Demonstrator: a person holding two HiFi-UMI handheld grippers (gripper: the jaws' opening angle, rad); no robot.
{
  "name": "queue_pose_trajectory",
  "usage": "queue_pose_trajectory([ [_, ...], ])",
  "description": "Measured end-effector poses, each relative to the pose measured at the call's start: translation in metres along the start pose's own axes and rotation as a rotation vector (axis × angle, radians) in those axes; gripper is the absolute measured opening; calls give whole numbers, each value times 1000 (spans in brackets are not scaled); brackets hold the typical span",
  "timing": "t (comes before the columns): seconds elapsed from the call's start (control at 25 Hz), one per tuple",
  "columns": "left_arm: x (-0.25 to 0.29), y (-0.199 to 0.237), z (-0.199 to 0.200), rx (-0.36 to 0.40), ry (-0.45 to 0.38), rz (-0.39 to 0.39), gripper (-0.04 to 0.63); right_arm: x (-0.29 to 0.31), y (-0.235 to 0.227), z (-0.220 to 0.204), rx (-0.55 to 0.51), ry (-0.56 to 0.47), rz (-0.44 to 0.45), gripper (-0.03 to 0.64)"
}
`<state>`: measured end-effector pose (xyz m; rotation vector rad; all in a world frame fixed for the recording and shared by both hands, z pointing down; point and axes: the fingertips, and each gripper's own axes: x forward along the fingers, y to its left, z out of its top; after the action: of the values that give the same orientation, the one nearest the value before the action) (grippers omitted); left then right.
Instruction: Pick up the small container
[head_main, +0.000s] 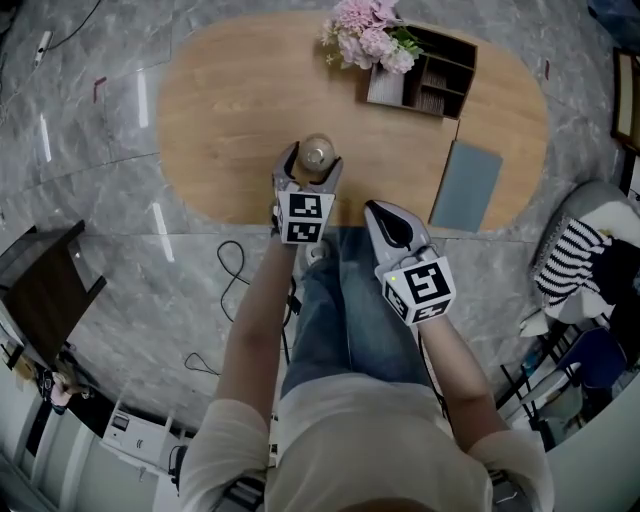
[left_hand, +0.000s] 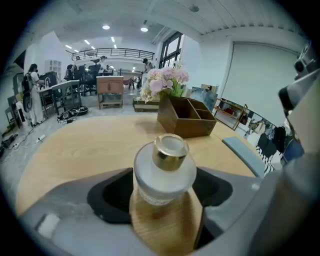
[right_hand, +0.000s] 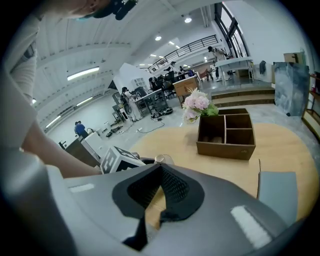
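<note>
The small container (head_main: 316, 155) is a frosted glass bottle with a gold collar (left_hand: 170, 152). It stands upright on the oval wooden table (head_main: 230, 110), close to the near edge. My left gripper (head_main: 313, 158) is open, one jaw on each side of the bottle, and I see no pad pressing on it. In the left gripper view the bottle (left_hand: 164, 175) fills the gap between the jaws. My right gripper (head_main: 386, 212) is shut and empty, to the right of the bottle, off the table's near edge. From the right gripper view only the bottle's top (right_hand: 164, 160) shows.
A brown compartment box (head_main: 435, 70) and pink flowers (head_main: 368, 35) stand at the far side of the table. A grey flat pad (head_main: 465, 185) lies at the right near edge. A person's jeans (head_main: 345, 320) are below the table edge. Cables lie on the marble floor (head_main: 235, 265).
</note>
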<state>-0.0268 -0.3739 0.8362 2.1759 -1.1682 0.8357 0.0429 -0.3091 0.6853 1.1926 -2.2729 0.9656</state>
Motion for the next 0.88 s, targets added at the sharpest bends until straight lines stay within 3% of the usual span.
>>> queue_pose_trajectory([
  [0.2,20,1,-3,12,-1,7,364,7,-10,-9,29,14,-5,-2],
  [0.44,34,4,-12,113,26,53,348,11,-18,-8,44,11,-11,-2],
  [0.88,23,4,-20,141,75,62,345,2,-13,2,44,-20,-20,-2],
])
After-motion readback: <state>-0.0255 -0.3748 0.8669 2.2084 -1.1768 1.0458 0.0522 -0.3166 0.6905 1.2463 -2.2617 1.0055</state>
